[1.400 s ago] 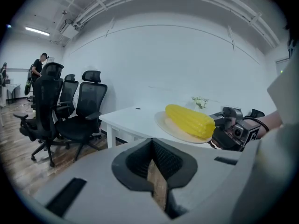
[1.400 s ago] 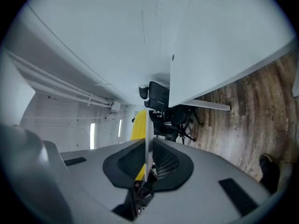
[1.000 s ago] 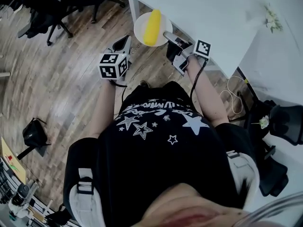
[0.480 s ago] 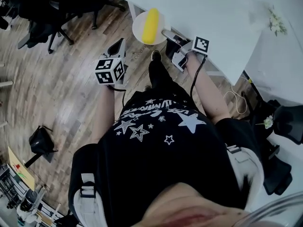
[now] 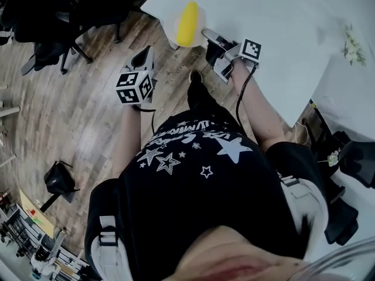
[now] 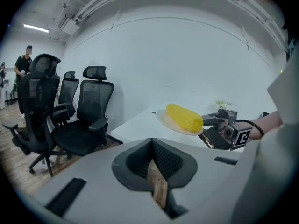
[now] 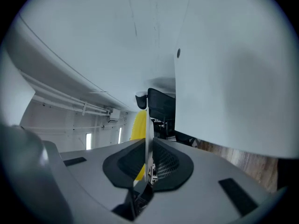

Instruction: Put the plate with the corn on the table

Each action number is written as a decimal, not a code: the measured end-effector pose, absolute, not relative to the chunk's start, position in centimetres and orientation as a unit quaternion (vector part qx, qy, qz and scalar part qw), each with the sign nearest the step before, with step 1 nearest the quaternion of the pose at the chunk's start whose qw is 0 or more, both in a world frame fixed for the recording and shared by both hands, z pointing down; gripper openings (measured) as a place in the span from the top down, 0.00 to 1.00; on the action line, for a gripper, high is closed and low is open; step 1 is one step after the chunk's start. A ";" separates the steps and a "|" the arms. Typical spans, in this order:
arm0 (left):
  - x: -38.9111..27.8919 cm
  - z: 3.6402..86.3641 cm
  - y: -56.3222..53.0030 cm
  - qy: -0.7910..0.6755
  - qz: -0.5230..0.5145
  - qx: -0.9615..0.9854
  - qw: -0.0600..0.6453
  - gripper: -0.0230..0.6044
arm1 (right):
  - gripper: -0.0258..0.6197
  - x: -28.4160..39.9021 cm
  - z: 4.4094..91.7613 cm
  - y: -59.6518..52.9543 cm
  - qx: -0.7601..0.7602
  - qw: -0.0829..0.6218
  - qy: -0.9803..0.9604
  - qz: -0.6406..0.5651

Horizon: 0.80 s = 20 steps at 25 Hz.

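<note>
Corn (image 5: 188, 23), yellow and lying lengthwise, rides on a pale round plate (image 5: 171, 34) at about twelve o'clock from the person's chest in the head view. The plate sits right over the near corner of the white table (image 5: 275, 28). From the left gripper view it looks slightly tipped above the tabletop, though I cannot tell for sure whether its underside touches.

The right gripper (image 5: 206, 35) reaches in from the plate's four o'clock side. Its jaws are clamped on the plate's rim, and in the right gripper view the rim shows as a thin white edge pinched between the dark pads, with the corn's yellow just beyond it.

The left gripper (image 5: 146, 56) hangs off at about eight o'clock from the plate, out over the wooden floor (image 5: 76, 104) and clear of the table. Its jaws are drawn together with nothing between them, only a sliver of floor showing through the slit.

A few black office chairs (image 6: 88, 115) stand beside the table, at nine o'clock in the left gripper view. A black bag (image 5: 58, 180) lies on the floor well behind the left arm. A small sprig of flowers (image 5: 353, 45) rests on the far side of the table at three o'clock.
</note>
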<state>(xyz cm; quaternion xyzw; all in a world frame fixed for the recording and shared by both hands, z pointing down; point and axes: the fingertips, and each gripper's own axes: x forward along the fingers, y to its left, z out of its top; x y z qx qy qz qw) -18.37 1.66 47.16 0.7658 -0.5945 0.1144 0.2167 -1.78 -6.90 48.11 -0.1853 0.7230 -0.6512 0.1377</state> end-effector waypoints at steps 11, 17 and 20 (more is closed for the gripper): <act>-17.1 47.4 -11.9 -0.576 0.131 0.775 0.224 0.96 | 0.91 -1.1 48.3 -19.6 -0.200 0.139 0.726 -0.643; -16.6 48.3 -18.2 -0.570 0.145 0.778 0.221 0.96 | 0.91 -0.3 50.0 -25.2 -0.211 0.141 0.719 -0.647; -16.5 48.6 -20.7 -0.575 0.153 0.773 0.221 0.96 | 0.91 0.1 50.9 -27.5 -0.216 0.138 0.714 -0.652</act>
